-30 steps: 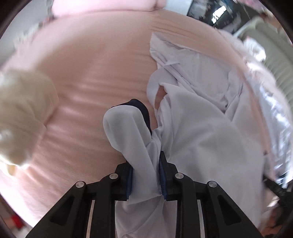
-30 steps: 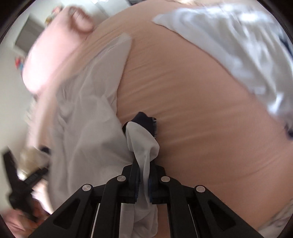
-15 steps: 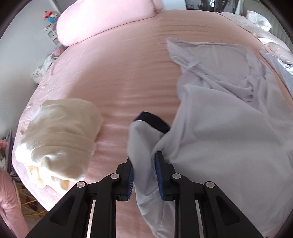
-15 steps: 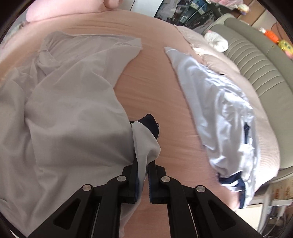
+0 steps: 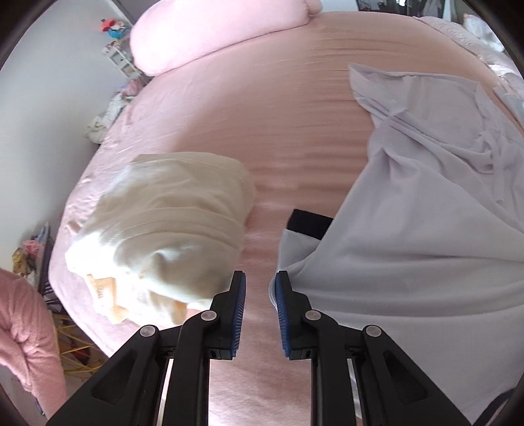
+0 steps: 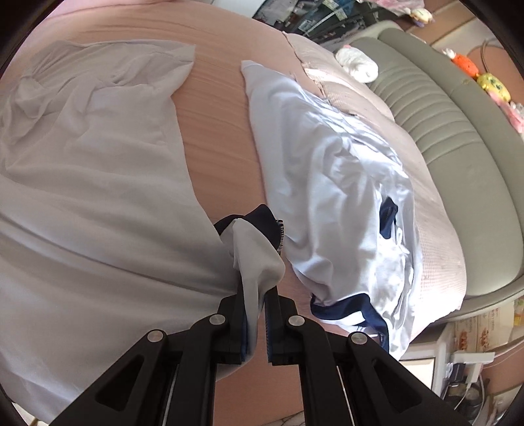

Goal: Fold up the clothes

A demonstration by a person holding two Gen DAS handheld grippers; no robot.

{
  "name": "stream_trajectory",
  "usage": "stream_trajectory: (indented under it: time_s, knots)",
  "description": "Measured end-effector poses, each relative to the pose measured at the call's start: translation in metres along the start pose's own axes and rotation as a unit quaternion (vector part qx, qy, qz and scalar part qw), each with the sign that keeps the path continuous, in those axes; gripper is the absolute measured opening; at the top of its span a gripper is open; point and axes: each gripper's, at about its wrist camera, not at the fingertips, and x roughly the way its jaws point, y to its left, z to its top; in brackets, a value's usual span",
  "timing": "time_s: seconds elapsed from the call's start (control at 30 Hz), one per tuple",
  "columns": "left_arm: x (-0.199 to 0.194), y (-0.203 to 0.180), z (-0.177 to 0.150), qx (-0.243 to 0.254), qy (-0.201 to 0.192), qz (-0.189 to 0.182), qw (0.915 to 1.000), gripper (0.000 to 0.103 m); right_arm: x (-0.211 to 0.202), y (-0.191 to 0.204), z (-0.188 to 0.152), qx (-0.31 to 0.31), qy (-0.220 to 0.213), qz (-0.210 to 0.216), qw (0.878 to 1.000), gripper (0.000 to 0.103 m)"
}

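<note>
A pale lilac shirt (image 5: 409, 262) lies spread over the pink bed (image 5: 262, 114). Its left sleeve, with a navy cuff (image 5: 308, 224), rests flat on the sheet just ahead of my left gripper (image 5: 259, 278). That gripper is open, with only bare sheet between its fingers. In the right wrist view the same shirt (image 6: 98, 196) fills the left side. My right gripper (image 6: 258, 295) is shut on the other sleeve (image 6: 255, 255), whose navy cuff (image 6: 262, 219) stands up above the fingers.
A folded cream garment (image 5: 170, 222) sits left of my left gripper, near the bed's edge. A pink pillow (image 5: 222, 29) lies at the far end. A crumpled white and navy garment (image 6: 327, 180) lies right of the held sleeve, beside a grey-green padded bench (image 6: 458, 131).
My left gripper let go of its sleeve, which now lies flat on the bed. Both grippers came down toward the sheet. The right gripper still has its sleeve.
</note>
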Motion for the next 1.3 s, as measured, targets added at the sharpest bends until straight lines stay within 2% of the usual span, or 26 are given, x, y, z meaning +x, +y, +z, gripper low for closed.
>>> stream_trajectory:
  time_s: [0.1, 0.13, 0.17, 0.23, 0.27, 0.3, 0.37, 0.4, 0.53, 0.57, 0.6, 0.67, 0.7, 0.8, 0.9, 1.03, 1.2, 1.3]
  knots:
    - [-0.003, 0.003, -0.003, 0.001, 0.007, 0.012, 0.9999, 0.017, 0.002, -0.011, -0.003, 0.023, 0.013, 0.017, 1.0, 0.003]
    - [-0.004, 0.005, -0.002, 0.003, 0.006, 0.009, 0.9999, 0.005, 0.002, -0.015, -0.003, 0.029, 0.014, 0.019, 0.999, 0.003]
    - [-0.006, 0.006, 0.0, 0.005, 0.005, 0.003, 1.0, 0.002, 0.002, -0.019, -0.002, 0.034, 0.013, 0.014, 0.999, 0.003]
    - [-0.009, 0.009, 0.004, 0.01, 0.002, -0.008, 0.9999, 0.002, 0.004, -0.027, -0.001, 0.039, 0.011, -0.031, 0.999, 0.003]
    - [-0.011, 0.01, 0.005, 0.013, 0.001, -0.013, 0.9998, 0.002, 0.007, -0.034, 0.0, 0.044, 0.012, -0.04, 0.998, 0.003]
    - [-0.013, 0.011, 0.007, 0.015, 0.0, -0.019, 0.9997, 0.002, 0.009, -0.043, 0.001, 0.062, 0.018, -0.019, 0.998, 0.003]
    - [-0.016, 0.014, 0.011, 0.02, -0.003, -0.03, 0.9993, 0.002, 0.009, -0.059, 0.004, 0.105, 0.031, 0.071, 0.991, 0.003]
    - [-0.018, 0.011, 0.013, 0.03, -0.002, -0.038, 0.9988, 0.002, 0.007, -0.061, 0.005, 0.109, 0.033, 0.097, 0.989, 0.003]
    - [-0.02, -0.003, 0.014, 0.033, 0.028, -0.114, 0.9926, 0.002, -0.006, -0.053, 0.009, 0.096, 0.02, 0.115, 0.988, 0.011]
    - [-0.019, -0.007, 0.015, 0.028, 0.039, -0.137, 0.9895, 0.002, -0.01, -0.05, 0.01, 0.091, 0.018, 0.122, 0.988, 0.02]
    - [-0.019, -0.01, 0.016, 0.023, 0.05, -0.16, 0.9856, 0.002, -0.013, -0.047, 0.01, 0.087, 0.023, 0.131, 0.987, 0.037]
    - [-0.02, -0.014, 0.015, 0.009, 0.061, -0.19, 0.9799, 0.002, -0.019, -0.044, 0.01, 0.087, 0.028, 0.154, 0.984, 0.056]
    - [-0.019, -0.015, 0.015, 0.007, 0.066, -0.195, 0.9785, 0.003, -0.022, -0.044, 0.01, 0.089, 0.028, 0.163, 0.982, 0.059]
    - [-0.017, -0.019, 0.016, 0.01, 0.081, -0.194, 0.9776, 0.003, -0.032, -0.044, 0.011, 0.088, 0.018, 0.166, 0.982, 0.06]
    - [-0.014, -0.018, 0.017, -0.004, 0.096, -0.21, 0.973, 0.003, -0.04, -0.045, 0.014, 0.081, 0.01, 0.171, 0.982, 0.06]
    - [-0.016, -0.017, 0.021, -0.017, 0.096, -0.213, 0.9722, 0.003, -0.037, -0.053, 0.022, 0.082, 0.007, 0.186, 0.979, 0.06]
    - [-0.015, -0.019, 0.031, -0.039, 0.105, -0.262, 0.9585, 0.003, -0.032, -0.056, 0.032, 0.087, 0.01, 0.2, 0.976, 0.06]
    - [-0.012, -0.023, 0.04, -0.048, 0.111, -0.264, 0.9568, 0.004, -0.027, -0.053, 0.039, 0.08, 0.015, 0.204, 0.976, 0.06]
